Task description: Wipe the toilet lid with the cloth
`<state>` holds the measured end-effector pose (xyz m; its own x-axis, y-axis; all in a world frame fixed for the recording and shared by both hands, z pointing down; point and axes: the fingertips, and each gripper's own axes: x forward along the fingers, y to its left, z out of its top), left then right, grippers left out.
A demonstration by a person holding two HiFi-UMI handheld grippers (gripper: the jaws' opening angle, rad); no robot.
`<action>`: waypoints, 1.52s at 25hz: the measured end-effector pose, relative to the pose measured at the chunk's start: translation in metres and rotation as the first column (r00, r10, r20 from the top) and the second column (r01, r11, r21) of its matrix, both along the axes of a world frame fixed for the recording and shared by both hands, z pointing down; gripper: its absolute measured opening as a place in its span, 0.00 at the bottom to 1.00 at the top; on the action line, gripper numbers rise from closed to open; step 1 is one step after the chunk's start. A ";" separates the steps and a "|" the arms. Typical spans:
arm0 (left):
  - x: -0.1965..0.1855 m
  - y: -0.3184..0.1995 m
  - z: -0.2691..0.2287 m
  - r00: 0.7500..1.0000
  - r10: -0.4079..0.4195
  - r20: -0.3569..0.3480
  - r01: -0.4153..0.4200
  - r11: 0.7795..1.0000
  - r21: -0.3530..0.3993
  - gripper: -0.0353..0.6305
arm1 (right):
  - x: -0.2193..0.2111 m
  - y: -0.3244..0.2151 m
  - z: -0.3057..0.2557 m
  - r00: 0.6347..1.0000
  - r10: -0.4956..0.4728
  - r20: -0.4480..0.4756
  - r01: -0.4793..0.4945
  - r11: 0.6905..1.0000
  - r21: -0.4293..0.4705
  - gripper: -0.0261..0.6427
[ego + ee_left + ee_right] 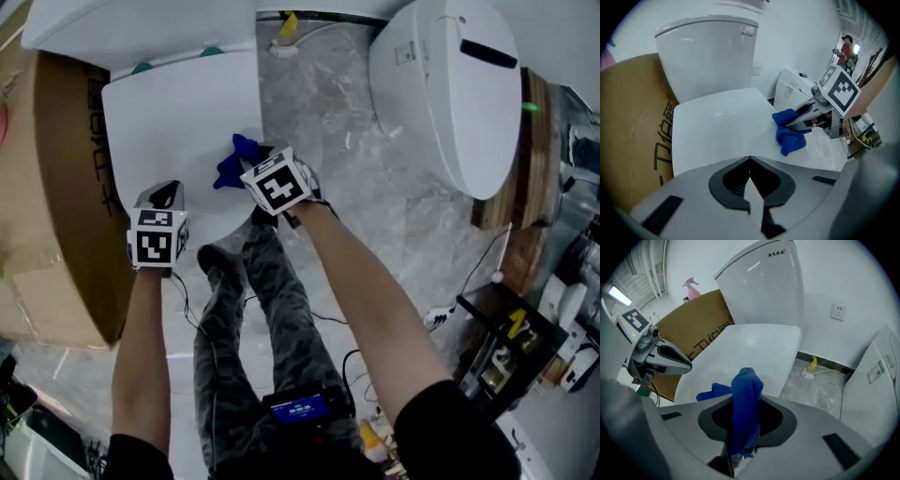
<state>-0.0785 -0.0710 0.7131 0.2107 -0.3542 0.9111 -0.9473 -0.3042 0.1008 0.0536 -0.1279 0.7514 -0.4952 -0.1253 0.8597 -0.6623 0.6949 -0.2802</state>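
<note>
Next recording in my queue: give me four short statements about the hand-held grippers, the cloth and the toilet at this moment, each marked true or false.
1. The right hand-held gripper is shut on the soft blue cloth. True.
2. The left hand-held gripper grips a corner of that cloth. False: its jaws are together with nothing between them, and it is apart from the cloth.
3. The white plastic toilet lid is raised upright. False: it lies down flat, with the cloth at its edge.
4. A brown cardboard box stands right beside the toilet. True.
</note>
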 end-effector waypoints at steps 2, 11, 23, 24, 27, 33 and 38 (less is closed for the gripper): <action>-0.007 0.009 0.003 1.000 -0.016 0.000 0.016 1.000 -0.006 0.07 | -0.007 0.007 -0.001 1.000 -0.012 -0.003 0.012 1.000 0.010 0.18; -0.045 0.065 0.009 0.991 -0.126 -0.037 0.126 0.992 -0.022 0.07 | -0.097 0.053 0.003 0.987 -0.161 -0.020 0.161 0.986 0.036 0.18; -0.086 0.094 0.002 0.957 -0.265 -0.119 0.262 0.964 -0.040 0.07 | -0.237 0.072 -0.004 0.924 -0.382 -0.016 0.382 0.922 0.056 0.18; -0.087 0.095 0.001 0.956 -0.267 -0.124 0.264 0.964 -0.040 0.07 | -0.243 0.075 -0.003 0.922 -0.387 -0.011 0.387 0.921 0.053 0.18; -0.087 0.100 0.000 0.960 -0.249 -0.128 0.247 0.969 -0.031 0.07 | -0.246 0.086 0.000 0.926 -0.378 0.006 0.377 0.925 0.050 0.18; -0.090 0.117 -0.005 0.975 -0.191 -0.112 0.190 0.982 -0.025 0.07 | -0.223 0.116 -0.002 0.941 -0.337 0.017 0.336 0.941 0.032 0.18; -0.080 0.122 0.000 0.986 -0.136 -0.091 0.134 0.991 -0.026 0.07 | -0.182 0.143 0.004 0.956 -0.292 0.016 0.292 0.956 0.016 0.18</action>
